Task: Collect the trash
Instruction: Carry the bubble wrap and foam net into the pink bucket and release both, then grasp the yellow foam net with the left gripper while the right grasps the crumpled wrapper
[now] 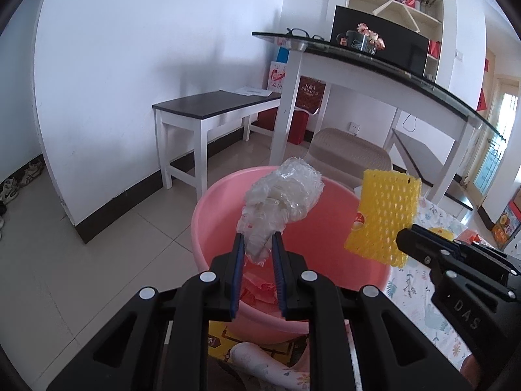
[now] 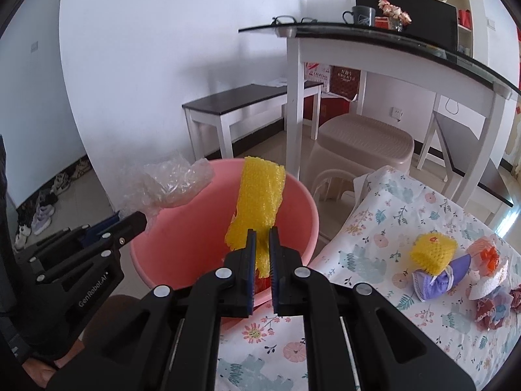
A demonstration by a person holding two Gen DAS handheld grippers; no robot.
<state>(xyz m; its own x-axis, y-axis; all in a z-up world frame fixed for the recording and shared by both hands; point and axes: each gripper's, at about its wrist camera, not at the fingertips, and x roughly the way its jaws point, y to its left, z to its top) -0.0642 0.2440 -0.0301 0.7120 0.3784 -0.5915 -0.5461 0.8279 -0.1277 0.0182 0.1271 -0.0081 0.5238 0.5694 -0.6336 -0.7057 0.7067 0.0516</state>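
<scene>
My left claw (image 1: 258, 239) points forward and down over the pink basin (image 1: 208, 215), its jaws narrow and clamped on a crumpled wad of clear wrap (image 1: 283, 195); the wad sticks up and forward from the blue pads (image 1: 239, 254), above the basin's hollow; my right claw (image 2: 262, 234) tilts down at much the same angle just beside it, jaws nearly together and pinching a strip of yellow foam net (image 2: 257, 205); the net stands up from the pads and hangs over the basin's near side; from the left camera I see the right claw coming in from the right edge with the net held out flat over the basin's right rim; from the right camera the left claw enters from the lower left, the wrap over the basin's left rim; some red scrap (image 1: 257, 290) lies at the basin's bottom; the basin sits against a bed with a flowered sheet (image 2: 374, 228); on the sheet, well to the right, lie more bits: a second yellow net (image 2: 431, 252), a purple mask (image 2: 436, 280) touching it, and some white and red scraps (image 2: 491, 293); behind stand a beige stool (image 2: 364, 143) and a white table (image 2: 358, 52).
</scene>
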